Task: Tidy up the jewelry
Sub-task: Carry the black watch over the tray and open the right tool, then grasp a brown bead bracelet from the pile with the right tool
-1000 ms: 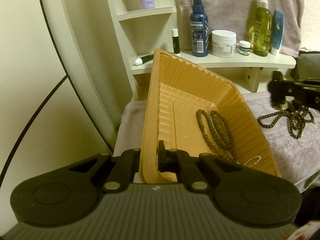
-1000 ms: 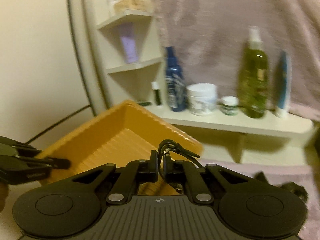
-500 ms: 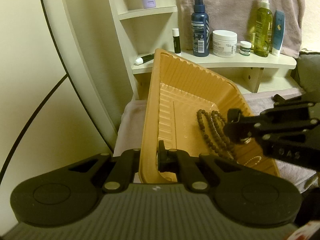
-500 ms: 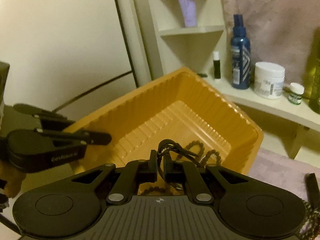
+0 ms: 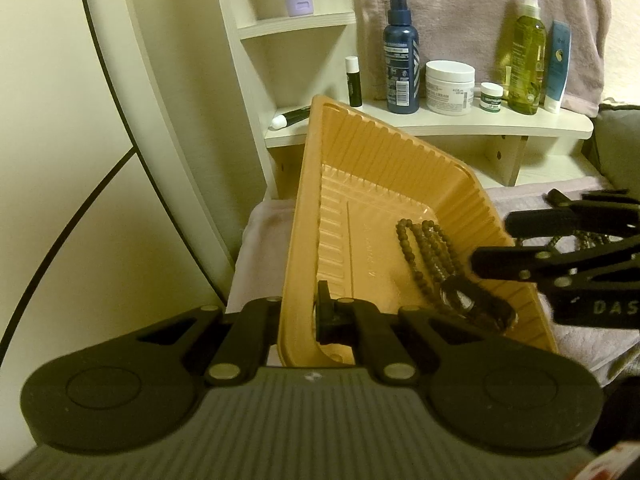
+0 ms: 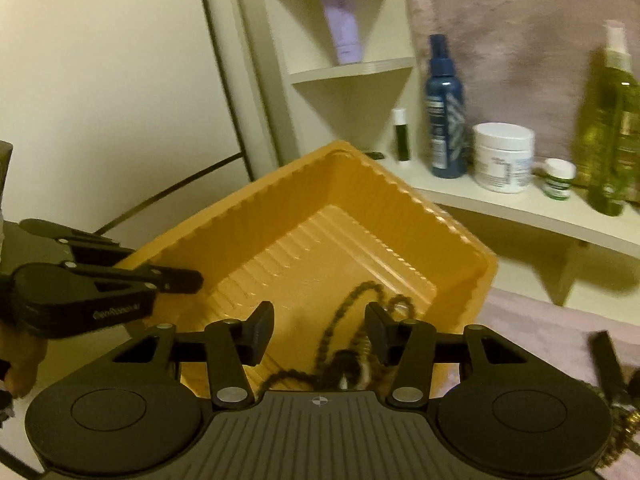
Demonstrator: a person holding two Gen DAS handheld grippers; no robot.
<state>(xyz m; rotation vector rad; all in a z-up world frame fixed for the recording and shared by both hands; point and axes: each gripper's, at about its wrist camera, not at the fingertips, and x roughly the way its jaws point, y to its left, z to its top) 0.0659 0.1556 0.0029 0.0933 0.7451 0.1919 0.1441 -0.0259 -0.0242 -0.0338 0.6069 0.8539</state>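
Since 1 second ago our right gripper (image 6: 320, 334) is spreading its jaws, dropping limp, light beads (image 5: 424, 256) into the thin tray (image 5: 360, 168), whose flexible rim our left gripper (image 5: 298, 316) is clenching.

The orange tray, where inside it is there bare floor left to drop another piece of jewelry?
The orange tray is bare along its far end and the floor beside the wall that the left gripper clamps. The crowded part is the near corner under the open right gripper, where the dark bead strands and a black ring-shaped piece lie.
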